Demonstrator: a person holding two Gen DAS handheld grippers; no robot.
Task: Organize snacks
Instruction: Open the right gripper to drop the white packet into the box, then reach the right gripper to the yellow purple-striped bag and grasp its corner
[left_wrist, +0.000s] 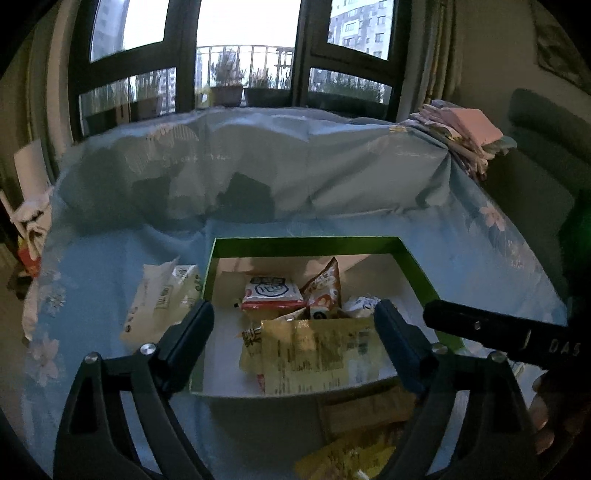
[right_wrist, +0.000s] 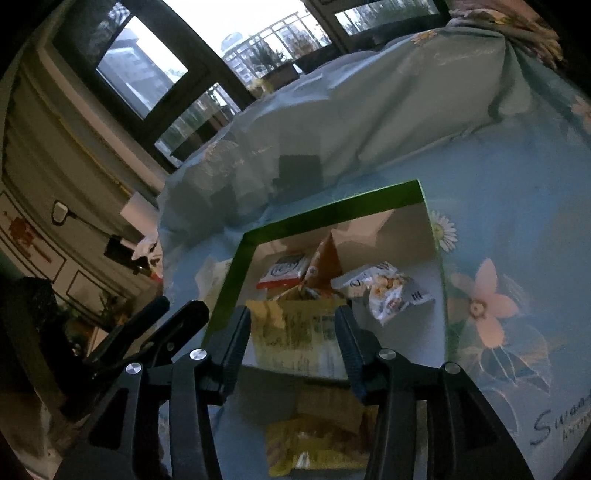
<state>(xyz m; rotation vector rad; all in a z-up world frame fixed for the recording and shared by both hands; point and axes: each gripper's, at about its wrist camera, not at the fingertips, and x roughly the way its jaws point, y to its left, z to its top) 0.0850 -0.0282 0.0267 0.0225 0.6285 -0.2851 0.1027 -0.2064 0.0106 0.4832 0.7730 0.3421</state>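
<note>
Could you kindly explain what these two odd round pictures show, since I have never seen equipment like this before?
There is no robot here: a person holds a hand-held two-finger gripper in each hand, and a fisheye camera on each looks forward along its fingers. One picture is from the left gripper, the other from the right gripper.

Both look down at a green-rimmed box on a flowered blue cloth. Inside lie snack packets, including a large yellow packet, a red and white packet and an orange packet. A pale packet lies outside, and another yellow packet lies nearer the cameras.

Both grippers are open and hold nothing.
</note>
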